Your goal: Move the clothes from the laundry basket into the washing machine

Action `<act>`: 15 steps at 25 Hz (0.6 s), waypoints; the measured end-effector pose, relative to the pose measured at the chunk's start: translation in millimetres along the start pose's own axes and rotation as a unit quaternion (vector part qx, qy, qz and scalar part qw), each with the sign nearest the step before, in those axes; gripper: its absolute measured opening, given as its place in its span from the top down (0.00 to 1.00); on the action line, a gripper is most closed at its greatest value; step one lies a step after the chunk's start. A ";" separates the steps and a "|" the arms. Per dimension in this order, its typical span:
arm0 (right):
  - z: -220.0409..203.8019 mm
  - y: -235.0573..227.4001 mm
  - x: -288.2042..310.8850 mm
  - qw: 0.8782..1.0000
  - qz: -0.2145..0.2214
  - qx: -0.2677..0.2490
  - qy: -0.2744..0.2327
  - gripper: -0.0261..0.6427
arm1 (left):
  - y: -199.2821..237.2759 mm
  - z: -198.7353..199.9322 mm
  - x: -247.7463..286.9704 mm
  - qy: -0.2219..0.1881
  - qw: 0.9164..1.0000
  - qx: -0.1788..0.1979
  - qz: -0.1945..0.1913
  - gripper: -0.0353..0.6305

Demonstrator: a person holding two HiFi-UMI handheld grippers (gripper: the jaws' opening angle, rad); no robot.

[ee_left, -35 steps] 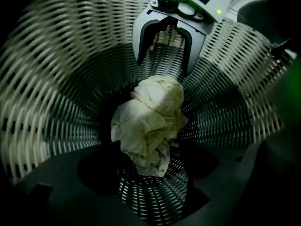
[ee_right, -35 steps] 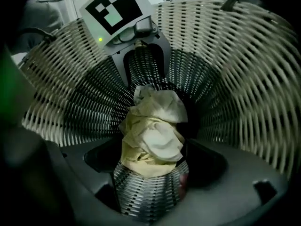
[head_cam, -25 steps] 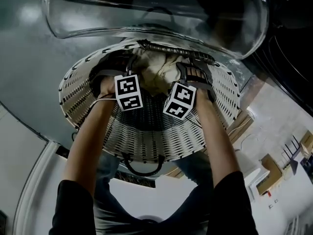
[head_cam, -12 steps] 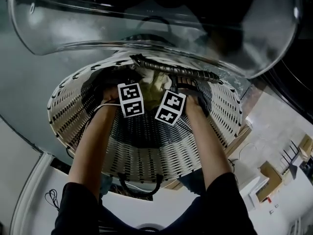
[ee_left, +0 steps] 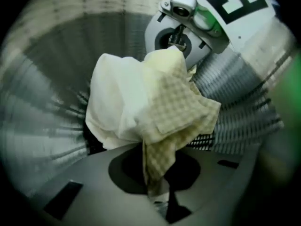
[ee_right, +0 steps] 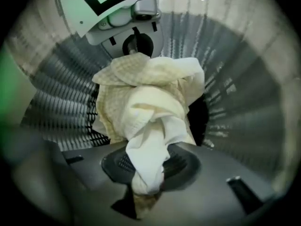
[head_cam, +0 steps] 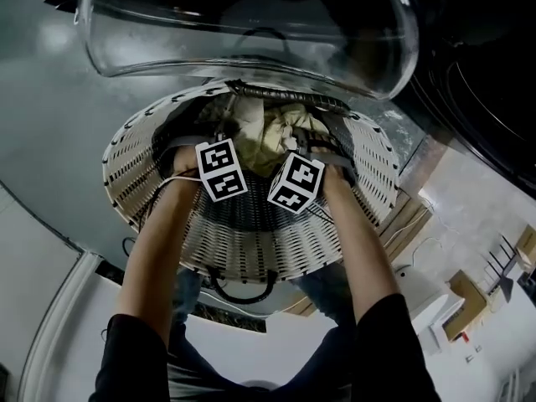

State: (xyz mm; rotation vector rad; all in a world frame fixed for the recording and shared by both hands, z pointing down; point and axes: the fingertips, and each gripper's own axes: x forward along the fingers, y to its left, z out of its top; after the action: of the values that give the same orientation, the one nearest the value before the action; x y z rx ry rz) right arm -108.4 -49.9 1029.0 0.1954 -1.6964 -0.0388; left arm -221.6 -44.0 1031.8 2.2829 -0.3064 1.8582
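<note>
Beneath the washing machine's glass door (head_cam: 243, 32), inside the laundry basket (head_cam: 251, 241), both pairs of jaws have just been closing on the clothes (ee_left: 155, 102). The left gripper (ee_left: 159, 199) pinches a checked yellow fold and the right gripper (ee_right: 141, 192) a white one, so the bundle, bunched between them mid-basket, seems ready to lift out.
</note>
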 end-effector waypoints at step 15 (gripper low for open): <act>17.3 -6.1 -198.3 0.994 -0.032 0.081 -0.073 0.81 | -24.1 37.2 -198.4 -0.052 0.998 -0.021 0.011 0.87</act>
State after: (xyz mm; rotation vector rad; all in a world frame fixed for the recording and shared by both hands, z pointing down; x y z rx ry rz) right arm -100.7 -27.4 831.2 0.3750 -1.8400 0.0380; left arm -219.0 -21.9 829.7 2.3613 -0.3838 1.7299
